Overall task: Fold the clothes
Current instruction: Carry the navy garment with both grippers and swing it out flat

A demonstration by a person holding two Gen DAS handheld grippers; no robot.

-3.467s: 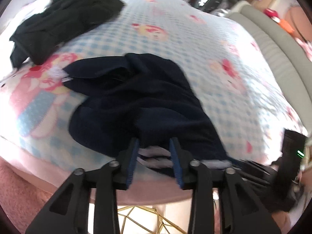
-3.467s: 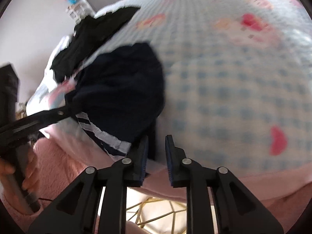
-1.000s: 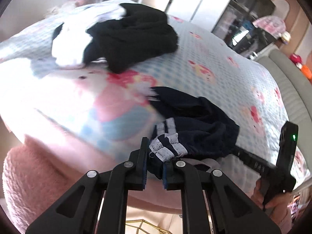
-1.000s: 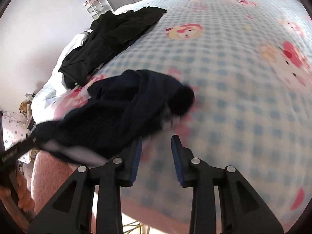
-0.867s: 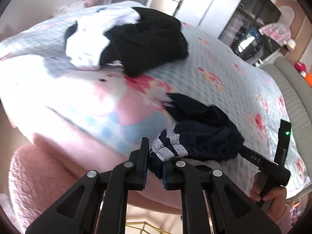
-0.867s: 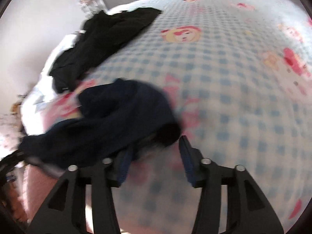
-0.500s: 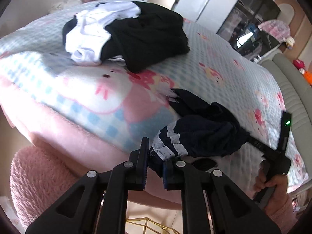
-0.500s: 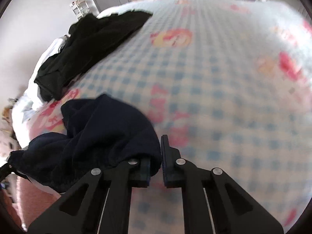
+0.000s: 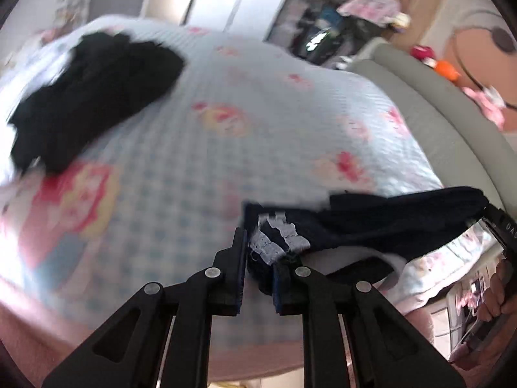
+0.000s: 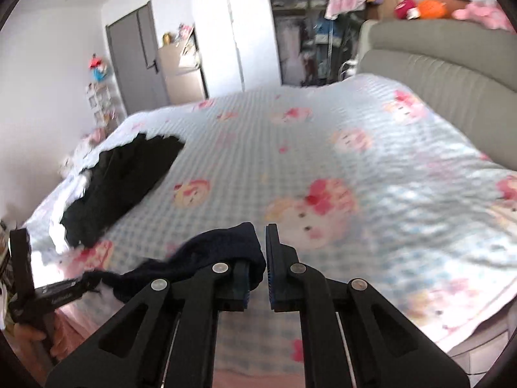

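Observation:
A navy garment with white stripes (image 9: 381, 223) hangs stretched between my two grippers, lifted off the bed. My left gripper (image 9: 258, 278) is shut on its striped end. My right gripper (image 10: 257, 274) is shut on its other end, and the navy cloth (image 10: 210, 252) bunches over the left finger. The right gripper's handle and hand show at the right edge of the left wrist view (image 9: 497, 226). The left gripper's handle shows at the left of the right wrist view (image 10: 26, 278).
The bed (image 10: 323, 148) has a blue checked cover with pink cartoon prints. A pile of black and white clothes (image 9: 87, 97) lies at its far left, also in the right wrist view (image 10: 119, 184). A grey headboard (image 10: 436, 68) runs along the right.
Both grippers have risen and moved apart, lifting the navy garment off the bed and stretching it between them. The views now tilt up toward the room.

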